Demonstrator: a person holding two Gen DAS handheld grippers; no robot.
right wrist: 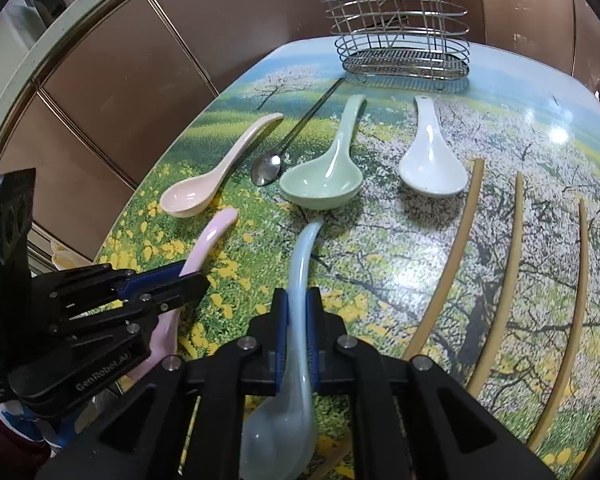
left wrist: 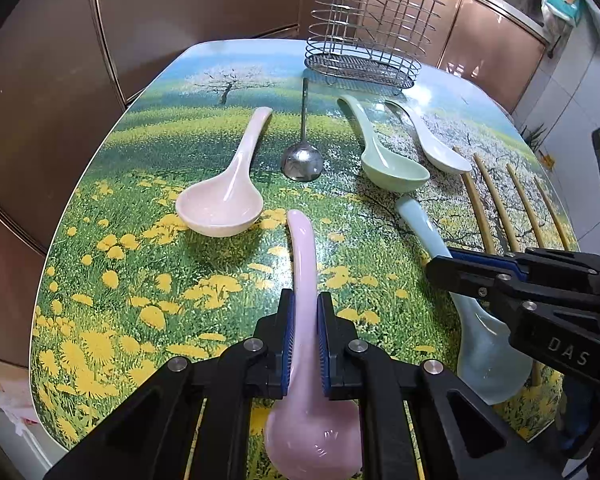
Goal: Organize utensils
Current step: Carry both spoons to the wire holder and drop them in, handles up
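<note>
My left gripper (left wrist: 305, 312) is shut on the handle of a pink soup spoon (left wrist: 302, 264), bowl toward the camera. My right gripper (right wrist: 297, 304) is shut on the handle of a pale blue soup spoon (right wrist: 302, 256); it also shows in the left wrist view (left wrist: 428, 224). On the table lie a cream-pink spoon (left wrist: 224, 196), a metal spoon (left wrist: 302, 162), a green spoon (left wrist: 388, 164), a white spoon (left wrist: 440, 148) and several chopsticks (right wrist: 512, 256). A wire utensil rack (left wrist: 364, 36) stands at the table's far edge.
The table (left wrist: 140, 280) has a flower-meadow print and rounded edges. Brown cabinet panels (left wrist: 40, 80) close off the left and far sides. A counter with clutter (left wrist: 560, 0) is at the far right.
</note>
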